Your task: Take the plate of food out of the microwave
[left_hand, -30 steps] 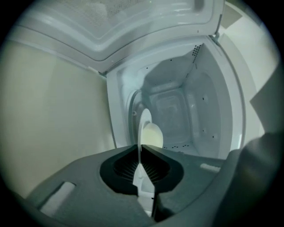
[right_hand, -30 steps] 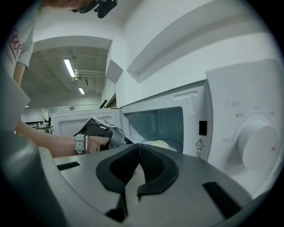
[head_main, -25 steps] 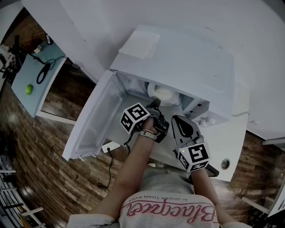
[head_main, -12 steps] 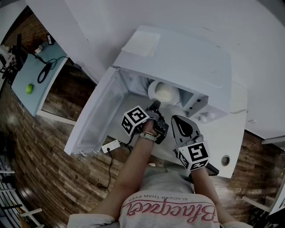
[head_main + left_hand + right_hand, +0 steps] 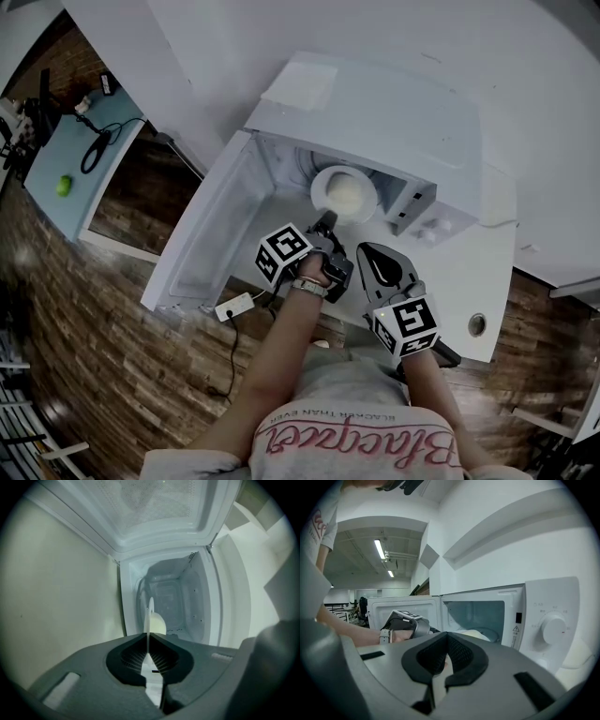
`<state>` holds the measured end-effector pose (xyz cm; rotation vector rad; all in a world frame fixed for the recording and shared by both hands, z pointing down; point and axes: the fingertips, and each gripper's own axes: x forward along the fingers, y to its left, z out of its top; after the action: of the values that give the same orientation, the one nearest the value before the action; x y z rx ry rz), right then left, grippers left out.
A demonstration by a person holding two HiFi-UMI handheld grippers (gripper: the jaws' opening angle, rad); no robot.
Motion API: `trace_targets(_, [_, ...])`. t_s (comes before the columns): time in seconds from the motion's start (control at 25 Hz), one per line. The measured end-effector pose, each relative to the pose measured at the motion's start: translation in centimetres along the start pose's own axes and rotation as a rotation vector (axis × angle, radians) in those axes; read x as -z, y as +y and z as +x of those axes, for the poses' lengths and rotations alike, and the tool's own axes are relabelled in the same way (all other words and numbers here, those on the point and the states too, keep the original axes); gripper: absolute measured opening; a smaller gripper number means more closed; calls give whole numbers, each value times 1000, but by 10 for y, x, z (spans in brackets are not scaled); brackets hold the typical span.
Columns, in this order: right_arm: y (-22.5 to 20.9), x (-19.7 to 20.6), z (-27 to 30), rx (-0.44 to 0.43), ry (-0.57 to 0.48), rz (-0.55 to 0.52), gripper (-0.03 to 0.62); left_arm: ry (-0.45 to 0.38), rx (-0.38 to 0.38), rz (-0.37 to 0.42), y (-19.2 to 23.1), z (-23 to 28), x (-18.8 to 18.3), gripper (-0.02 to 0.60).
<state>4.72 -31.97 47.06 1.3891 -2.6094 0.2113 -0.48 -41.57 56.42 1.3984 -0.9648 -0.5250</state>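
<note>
White microwave (image 5: 394, 112) stands open at the upper centre of the head view, door (image 5: 211, 225) swung left, plate of food (image 5: 322, 183) at its mouth.
My left claw (image 5: 325, 223) is clamped narrow on the plate's near rim; my right claw (image 5: 370, 253) hangs lower right, closed on nothing. Grip made, I judge; drawing the plate fully clear onto the counter (image 5: 487, 281) is what's left.

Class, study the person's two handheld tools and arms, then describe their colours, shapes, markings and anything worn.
The left tool and right tool have grey moulded bodies and black ribbed pads. Each carries a white cube with black square markers. The arms are bare, and a pale band circles the left wrist. The T-shirt is light with pink script lettering.
</note>
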Motion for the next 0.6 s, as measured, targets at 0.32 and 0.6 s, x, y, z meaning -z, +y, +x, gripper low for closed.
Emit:
trace_targets(0.32, [18,-3,-15,2,-19,9,11,8,53,5,-7,-21,5,18])
trace_targets(0.6, [30,-5,-26,10,-23,-5,11,11,66,-7,-9,-39,9,18])
